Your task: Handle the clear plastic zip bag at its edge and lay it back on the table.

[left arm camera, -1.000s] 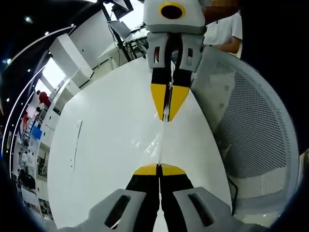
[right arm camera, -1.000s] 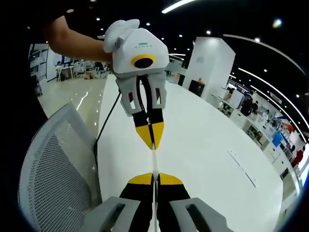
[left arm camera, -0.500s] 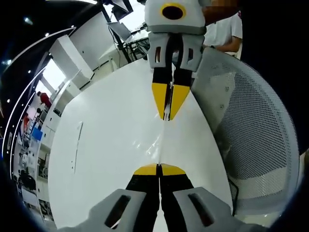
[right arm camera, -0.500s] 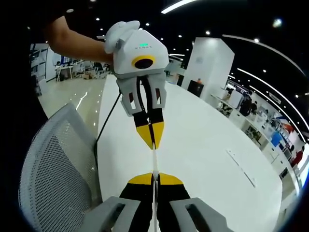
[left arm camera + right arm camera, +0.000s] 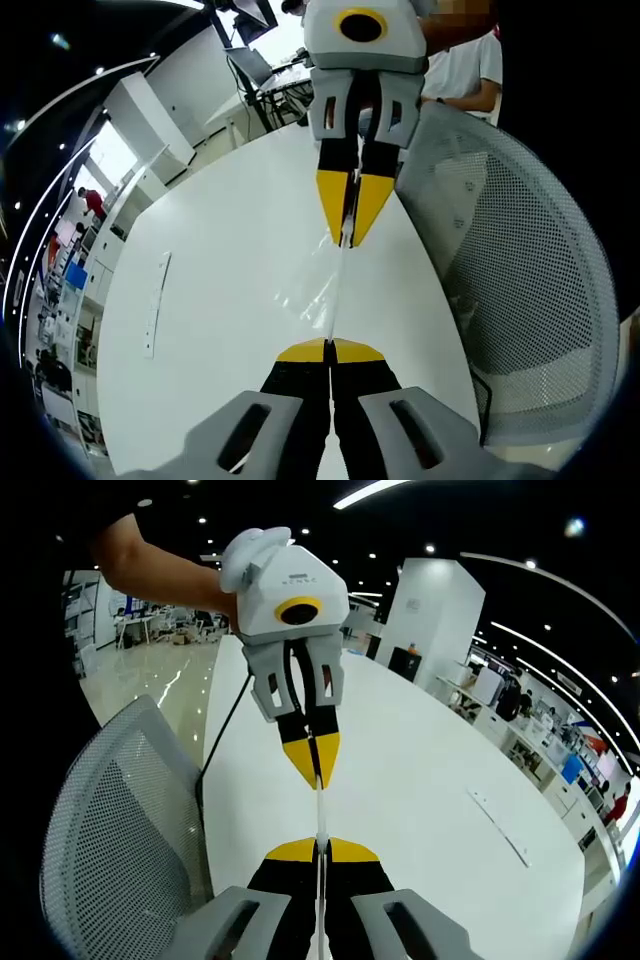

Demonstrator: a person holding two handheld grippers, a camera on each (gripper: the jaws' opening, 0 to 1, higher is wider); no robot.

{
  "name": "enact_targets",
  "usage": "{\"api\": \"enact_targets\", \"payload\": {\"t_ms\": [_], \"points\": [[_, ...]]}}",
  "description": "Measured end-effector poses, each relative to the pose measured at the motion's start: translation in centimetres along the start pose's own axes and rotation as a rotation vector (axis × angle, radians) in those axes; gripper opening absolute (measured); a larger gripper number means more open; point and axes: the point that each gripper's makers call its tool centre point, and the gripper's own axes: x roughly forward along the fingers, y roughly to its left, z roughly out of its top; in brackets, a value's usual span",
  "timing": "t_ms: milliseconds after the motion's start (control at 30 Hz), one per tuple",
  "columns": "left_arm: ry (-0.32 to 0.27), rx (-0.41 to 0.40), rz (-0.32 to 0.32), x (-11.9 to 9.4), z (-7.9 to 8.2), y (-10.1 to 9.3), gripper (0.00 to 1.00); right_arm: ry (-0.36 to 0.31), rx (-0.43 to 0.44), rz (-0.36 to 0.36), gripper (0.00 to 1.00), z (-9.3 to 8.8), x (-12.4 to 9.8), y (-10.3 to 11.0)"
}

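A clear plastic zip bag (image 5: 325, 290) is stretched edge-on between my two grippers above the white table (image 5: 220, 300). My left gripper (image 5: 329, 349) is shut on one end of the bag, its yellow tips pressed together. Facing it, my right gripper (image 5: 347, 240) pinches the opposite end. In the right gripper view the bag's edge (image 5: 319, 810) shows as a thin pale line running from my right gripper (image 5: 321, 848) up to the left gripper (image 5: 317, 778). The bag's film hangs slightly left of the taut edge, glinting.
A grey mesh chair (image 5: 520, 270) stands close beside the table edge, also the chair (image 5: 110, 820) in the right gripper view. A thin white strip (image 5: 155, 305) lies on the table. A person's arm (image 5: 150, 565) holds the left gripper. Office desks and shelves stand far behind.
The right gripper has drawn back a little, so the bag's edge is stretched somewhat longer between the tips. Otherwise both holds are unchanged.
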Motion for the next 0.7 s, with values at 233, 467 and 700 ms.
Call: {"api": "enact_targets", "payload": {"t_ms": [233, 467, 700], "points": [[-0.001, -0.002, 0.000, -0.07, -0.02, -0.01, 0.00, -0.003, 0.001, -0.001, 0.00, -0.01, -0.10, 0.03], [-0.005, -0.004, 0.000, -0.08, 0.10, 0.11, 0.00, -0.006, 0.003, -0.005, 0.00, -0.04, -0.21, -0.09], [-0.006, -0.006, -0.001, -0.06, 0.04, 0.21, 0.00, -0.007, 0.007, -0.008, 0.00, -0.10, -0.27, -0.18]]}}
